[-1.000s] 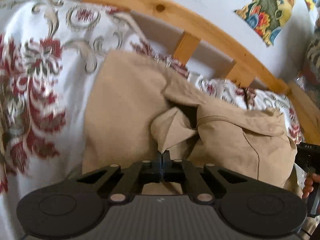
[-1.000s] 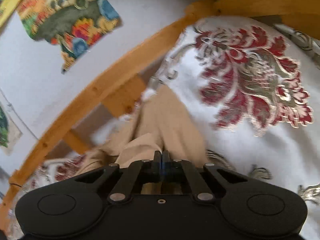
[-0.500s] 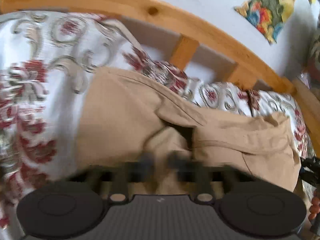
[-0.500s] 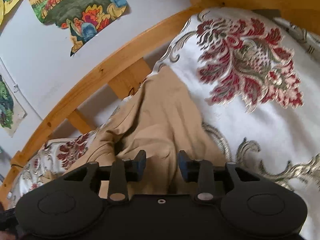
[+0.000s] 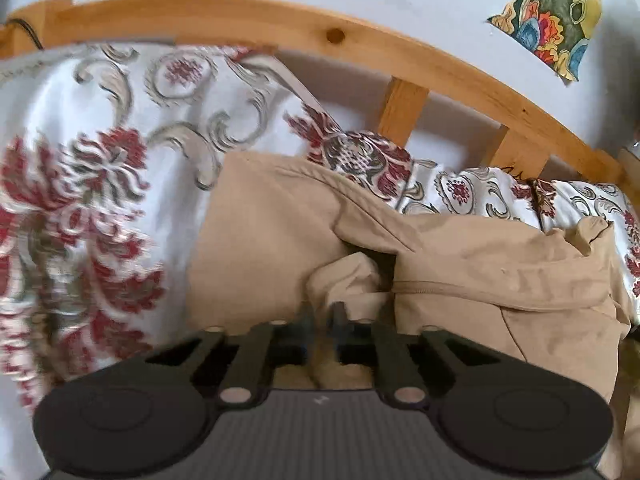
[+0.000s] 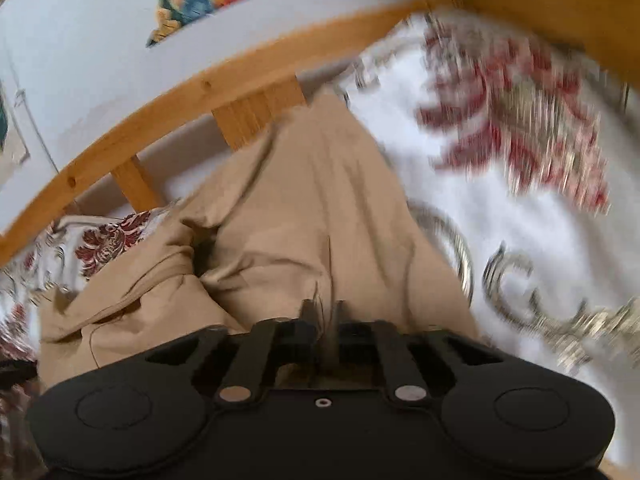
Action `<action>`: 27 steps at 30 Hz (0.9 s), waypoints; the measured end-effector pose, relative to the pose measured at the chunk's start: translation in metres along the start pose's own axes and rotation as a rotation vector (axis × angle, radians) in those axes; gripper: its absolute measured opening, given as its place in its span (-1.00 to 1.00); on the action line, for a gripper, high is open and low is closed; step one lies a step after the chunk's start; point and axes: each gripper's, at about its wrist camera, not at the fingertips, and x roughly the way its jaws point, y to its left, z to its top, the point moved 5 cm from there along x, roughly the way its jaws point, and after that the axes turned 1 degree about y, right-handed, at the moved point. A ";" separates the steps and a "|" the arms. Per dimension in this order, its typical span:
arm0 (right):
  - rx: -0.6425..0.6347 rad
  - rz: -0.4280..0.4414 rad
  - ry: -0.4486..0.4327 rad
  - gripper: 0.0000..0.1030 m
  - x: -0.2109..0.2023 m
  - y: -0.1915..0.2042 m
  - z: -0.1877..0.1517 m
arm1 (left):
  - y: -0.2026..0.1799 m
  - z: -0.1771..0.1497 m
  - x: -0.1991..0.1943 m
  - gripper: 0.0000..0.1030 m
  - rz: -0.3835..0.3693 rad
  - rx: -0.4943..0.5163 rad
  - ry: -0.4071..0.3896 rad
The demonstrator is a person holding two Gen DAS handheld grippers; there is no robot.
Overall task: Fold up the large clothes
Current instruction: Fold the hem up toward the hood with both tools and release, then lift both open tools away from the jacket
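A large tan garment (image 5: 280, 248) lies bunched on a bed with a white, red-flowered bedspread (image 5: 80, 200). In the left wrist view my left gripper (image 5: 322, 312) is nearly shut, its jaws pinching a fold of the tan cloth at the near edge. In the right wrist view the same garment (image 6: 312, 216) stretches away toward the headboard, and my right gripper (image 6: 322, 310) is nearly shut on its near edge, with cloth and loose threads between the jaws. The pinched cloth is partly hidden behind both gripper bodies.
A curved wooden bed rail with slats (image 5: 360, 52) runs behind the bed, also showing in the right wrist view (image 6: 200, 92). A colourful picture (image 5: 556, 20) hangs on the white wall. The bedspread (image 6: 520, 200) spreads to the right of the garment.
Both grippers held the cloth a second ago, opened half a second ago, and have now closed on the tan garment again at a new spot. The garment lies flatter.
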 end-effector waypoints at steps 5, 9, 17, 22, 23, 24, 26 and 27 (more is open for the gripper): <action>-0.220 0.028 -0.153 -0.30 -0.030 0.047 0.014 | -0.001 -0.002 -0.030 -0.09 -0.041 -0.030 -0.091; -0.333 0.080 -0.113 -0.29 -0.014 0.080 0.008 | -0.025 0.007 -0.023 -0.09 -0.055 0.062 -0.106; -0.381 -0.002 0.021 -0.25 0.045 0.069 -0.024 | -0.044 -0.009 0.028 -0.10 0.066 0.182 -0.041; -0.364 0.004 -0.003 -0.22 0.029 0.068 -0.020 | -0.045 -0.010 0.005 0.06 0.066 0.195 -0.075; -0.355 0.020 -0.014 -0.23 0.020 0.069 -0.021 | -0.044 -0.012 -0.007 0.12 0.041 0.188 -0.092; -0.350 0.044 -0.025 -0.23 0.009 0.070 -0.022 | -0.045 -0.014 -0.014 0.17 0.017 0.195 -0.105; -0.377 0.084 -0.042 -0.18 -0.010 0.076 -0.028 | -0.048 -0.024 -0.023 0.19 -0.011 0.230 -0.100; -0.401 0.094 -0.047 -0.09 -0.018 0.078 -0.033 | -0.051 -0.031 -0.021 0.19 -0.010 0.255 -0.076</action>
